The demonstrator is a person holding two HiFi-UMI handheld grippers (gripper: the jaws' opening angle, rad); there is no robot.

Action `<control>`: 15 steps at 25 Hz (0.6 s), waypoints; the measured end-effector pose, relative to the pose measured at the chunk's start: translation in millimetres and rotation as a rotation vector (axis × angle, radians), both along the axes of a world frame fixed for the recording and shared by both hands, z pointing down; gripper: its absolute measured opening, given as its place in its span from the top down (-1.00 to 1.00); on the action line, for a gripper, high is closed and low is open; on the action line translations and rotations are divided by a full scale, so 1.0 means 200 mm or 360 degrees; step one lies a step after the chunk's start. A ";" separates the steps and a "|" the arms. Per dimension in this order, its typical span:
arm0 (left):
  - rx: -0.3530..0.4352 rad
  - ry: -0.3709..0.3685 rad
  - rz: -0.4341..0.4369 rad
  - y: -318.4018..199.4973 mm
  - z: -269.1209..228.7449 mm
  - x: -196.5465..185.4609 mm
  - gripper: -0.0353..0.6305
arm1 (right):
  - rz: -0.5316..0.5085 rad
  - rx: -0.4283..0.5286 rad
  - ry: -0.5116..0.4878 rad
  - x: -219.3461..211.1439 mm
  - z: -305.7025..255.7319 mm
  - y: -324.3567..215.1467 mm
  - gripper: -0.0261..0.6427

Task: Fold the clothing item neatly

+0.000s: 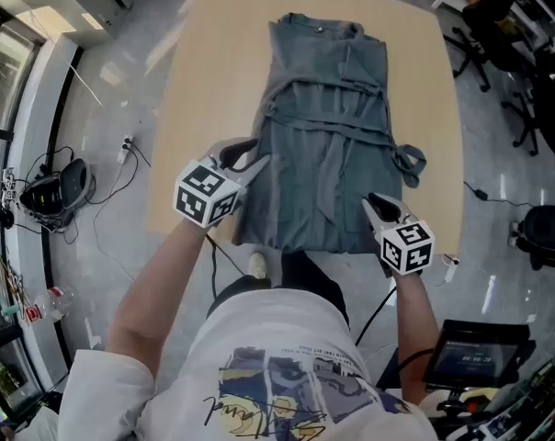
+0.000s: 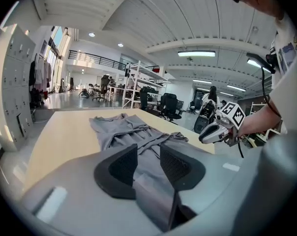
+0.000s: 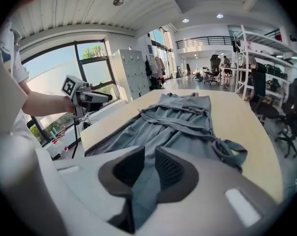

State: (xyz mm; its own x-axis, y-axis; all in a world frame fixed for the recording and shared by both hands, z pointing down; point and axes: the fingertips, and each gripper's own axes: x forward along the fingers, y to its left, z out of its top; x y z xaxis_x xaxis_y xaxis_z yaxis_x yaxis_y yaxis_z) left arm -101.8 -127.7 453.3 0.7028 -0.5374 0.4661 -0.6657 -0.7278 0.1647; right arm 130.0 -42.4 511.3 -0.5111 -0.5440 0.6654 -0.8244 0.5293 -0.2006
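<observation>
A grey-blue garment [image 1: 328, 127] with tie straps lies lengthwise on the tan table [image 1: 213, 81], collar at the far end. My left gripper [image 1: 259, 165] is at the garment's near left edge. In the left gripper view the left gripper [image 2: 149, 154] is shut on a fold of the garment [image 2: 124, 129], which runs down between the pads. My right gripper [image 1: 374, 202] is over the near right part. In the right gripper view the right gripper [image 3: 149, 156] is also shut on the garment [image 3: 178, 122]. A knotted strap [image 1: 408, 163] sticks out on the right.
The table's near edge is just in front of the person's body. Office chairs [image 1: 535, 90] stand on the floor to the right. Cables and a black item [image 1: 57, 191] lie on the floor to the left. A screen [image 1: 475, 356] sits at the lower right.
</observation>
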 end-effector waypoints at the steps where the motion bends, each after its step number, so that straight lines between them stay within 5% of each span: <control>1: 0.0001 0.0001 0.0001 0.04 0.00 -0.02 0.44 | -0.0002 0.0002 0.0007 -0.01 -0.01 0.03 0.76; 8: 0.0020 -0.0008 0.0048 0.31 -0.02 -0.09 0.44 | -0.0004 0.0037 0.0046 -0.04 -0.06 0.30 0.76; 15: 0.0036 -0.0017 -0.0104 0.44 -0.03 -0.03 0.44 | -0.0121 0.0068 0.0063 0.13 -0.06 0.37 0.76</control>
State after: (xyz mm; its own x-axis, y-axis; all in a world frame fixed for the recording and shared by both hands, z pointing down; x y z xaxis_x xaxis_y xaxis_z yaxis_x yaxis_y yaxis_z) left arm -108.0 -39.5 447.1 0.6607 -0.5926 0.4608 -0.7137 -0.6860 0.1412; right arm 155.6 31.5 499.6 -0.5258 -0.5330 0.6629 -0.7883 0.5981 -0.1444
